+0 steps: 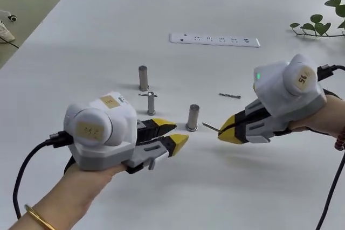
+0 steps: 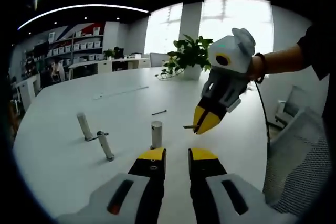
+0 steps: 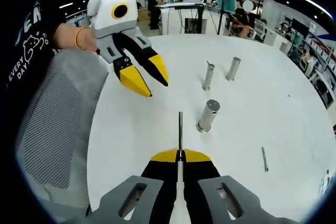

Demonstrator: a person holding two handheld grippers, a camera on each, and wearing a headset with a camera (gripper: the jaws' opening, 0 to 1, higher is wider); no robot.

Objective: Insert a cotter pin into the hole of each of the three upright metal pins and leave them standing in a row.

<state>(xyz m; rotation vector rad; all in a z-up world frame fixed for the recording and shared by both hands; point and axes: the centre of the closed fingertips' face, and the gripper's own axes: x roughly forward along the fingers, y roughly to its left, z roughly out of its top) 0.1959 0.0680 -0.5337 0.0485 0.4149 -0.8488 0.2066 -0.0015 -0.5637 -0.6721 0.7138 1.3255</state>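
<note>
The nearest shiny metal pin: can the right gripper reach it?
Probably yes: the right gripper, shut on a thin cotter pin, points at that upright silver pin, with bare white table between.

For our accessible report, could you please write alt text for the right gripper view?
The right gripper holds a cotter pin pointing forward, beside the nearest metal pin on a white table. Beyond stand a second pin, cotter through its top, and a third pin; the left gripper is open at upper left, and a spare cotter lies at right.
</note>
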